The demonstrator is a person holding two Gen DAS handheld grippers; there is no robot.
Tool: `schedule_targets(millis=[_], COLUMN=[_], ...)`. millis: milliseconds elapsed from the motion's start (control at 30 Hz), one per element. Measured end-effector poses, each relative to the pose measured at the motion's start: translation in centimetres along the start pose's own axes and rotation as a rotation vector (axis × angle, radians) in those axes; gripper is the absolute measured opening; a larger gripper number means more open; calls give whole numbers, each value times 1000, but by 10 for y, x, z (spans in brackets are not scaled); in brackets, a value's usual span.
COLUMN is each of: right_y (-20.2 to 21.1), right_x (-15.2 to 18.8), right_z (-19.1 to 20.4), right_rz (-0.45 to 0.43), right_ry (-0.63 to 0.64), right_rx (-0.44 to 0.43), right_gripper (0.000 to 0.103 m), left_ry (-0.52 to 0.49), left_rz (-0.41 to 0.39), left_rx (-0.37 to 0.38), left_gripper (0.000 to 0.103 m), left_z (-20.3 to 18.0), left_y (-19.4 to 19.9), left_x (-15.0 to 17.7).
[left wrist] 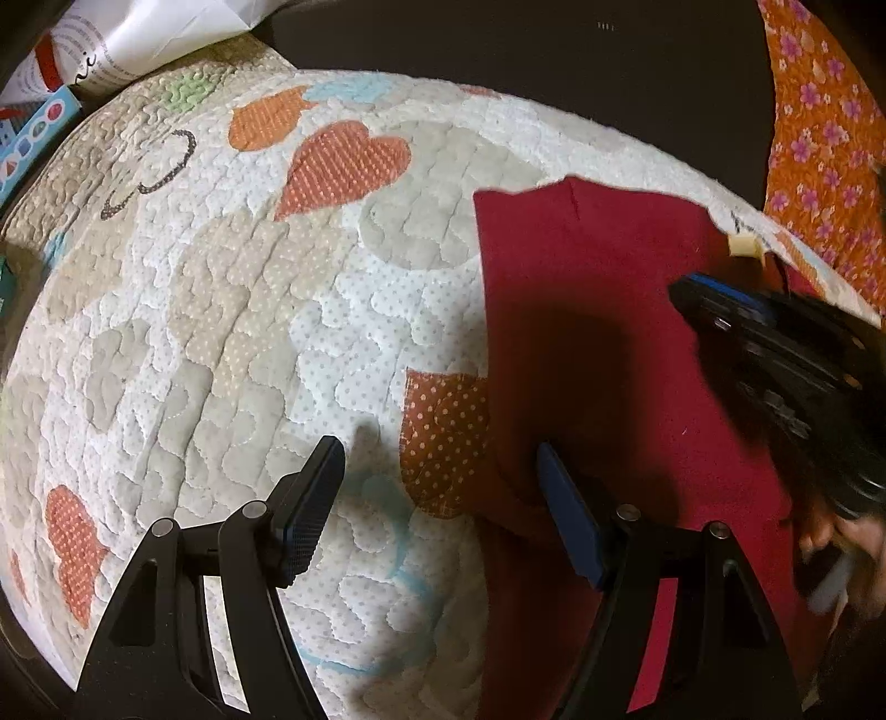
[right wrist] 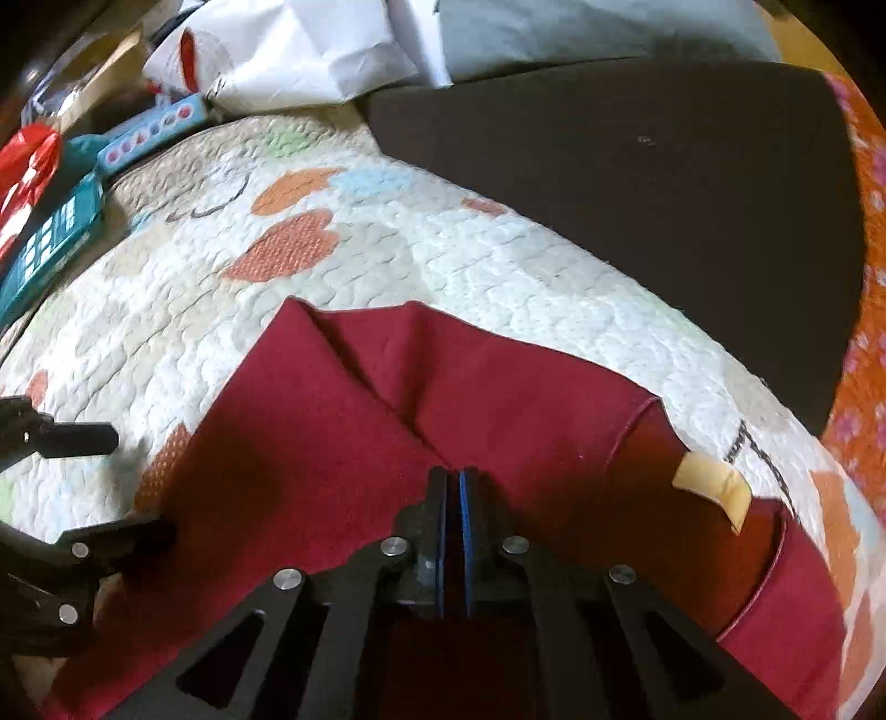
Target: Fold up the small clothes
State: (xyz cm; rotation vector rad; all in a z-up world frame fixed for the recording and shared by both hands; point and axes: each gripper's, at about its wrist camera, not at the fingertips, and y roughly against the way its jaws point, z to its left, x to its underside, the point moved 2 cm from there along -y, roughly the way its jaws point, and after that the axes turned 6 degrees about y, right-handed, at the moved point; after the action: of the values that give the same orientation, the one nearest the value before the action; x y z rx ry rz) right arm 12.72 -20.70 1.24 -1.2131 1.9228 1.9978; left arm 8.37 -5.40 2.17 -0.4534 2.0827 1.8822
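Lying flat across the right half of the left wrist view, the red garment rests on a quilted mat printed with orange hearts. The left gripper hovers at the lower centre with its fingers spread wide and nothing between them; the left finger is over the mat, the right finger over the garment's left edge. At the right edge of that view the right gripper comes in from the side, tilted down onto the cloth, with part of a hand below it.

In the right wrist view the left gripper appears at the left edge, spread open beside the garment. At the lower centre the right gripper has its blue-padded fingers pressed together, pinching a raised fold of the red fabric. A tan label sits near the neckline at the right.

Boxes and white paper bags lie at the upper left, a dark tabletop at the upper right, and orange floral cloth at the right edge.
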Motion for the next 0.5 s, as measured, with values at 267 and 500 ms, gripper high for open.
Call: schedule_targets(millis=[267, 500], right_y=[97, 118], right_x=[75, 150], right_z=[-45, -98], right_rz=[-50, 28], right_ry=[-276, -445], right_rx=[80, 320], right_gripper=[25, 25], left_ry=[-14, -108], left_rz=[-69, -6], left_rx=[81, 40], left_gripper=[72, 73], left_z=[-17, -45], left_y=[24, -1], left_x=[-1, 13])
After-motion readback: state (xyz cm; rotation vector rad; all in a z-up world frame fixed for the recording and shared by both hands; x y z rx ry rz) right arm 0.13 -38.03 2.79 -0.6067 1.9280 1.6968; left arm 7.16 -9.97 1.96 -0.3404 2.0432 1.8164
